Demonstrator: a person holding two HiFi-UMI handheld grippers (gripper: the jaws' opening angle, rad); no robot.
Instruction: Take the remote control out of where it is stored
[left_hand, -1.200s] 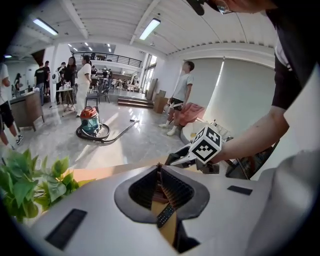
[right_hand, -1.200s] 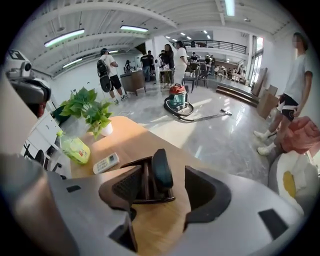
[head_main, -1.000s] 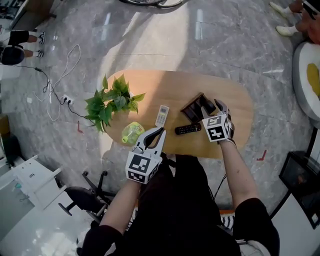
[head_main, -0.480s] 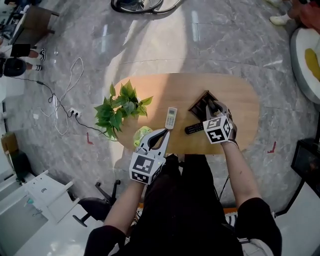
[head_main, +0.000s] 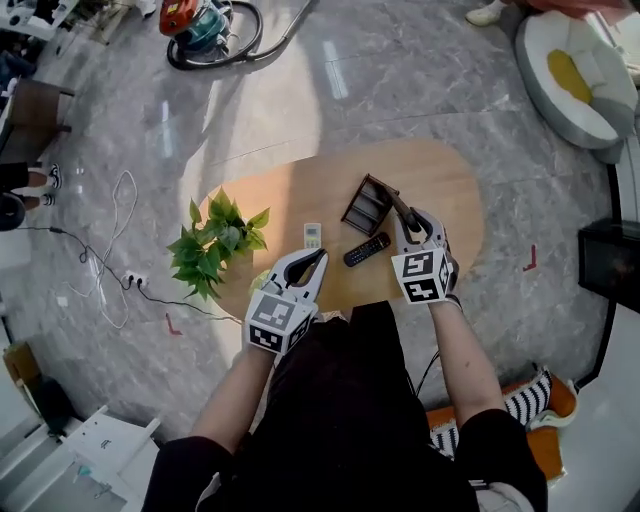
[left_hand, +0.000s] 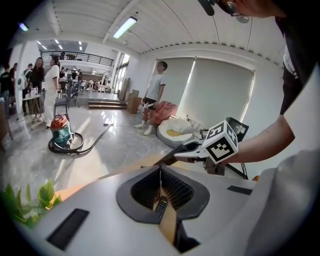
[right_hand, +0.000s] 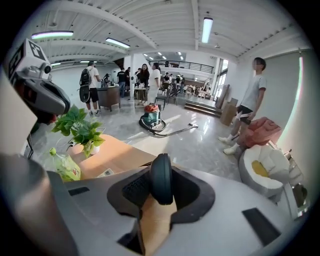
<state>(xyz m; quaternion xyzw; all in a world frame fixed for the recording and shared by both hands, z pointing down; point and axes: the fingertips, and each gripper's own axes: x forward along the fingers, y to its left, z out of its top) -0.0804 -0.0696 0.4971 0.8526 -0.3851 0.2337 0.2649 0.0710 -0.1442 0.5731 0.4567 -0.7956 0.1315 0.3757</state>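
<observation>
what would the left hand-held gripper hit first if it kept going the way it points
Probably the black remote lying on the table, in line with its shut jaws, though depth is unclear.

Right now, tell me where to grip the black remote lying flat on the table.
Take the black remote at mid-length, across its narrow width, coming straight down from above. It lies flat and slanted on the table, so probably only its long edges offer a hold, and both of them look clear.

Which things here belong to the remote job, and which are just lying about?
Job: dark remote, which the right claw has just closed on; slotted holder.
Lying about: black remote, white remote, plant, green packet, all on the table.
</observation>
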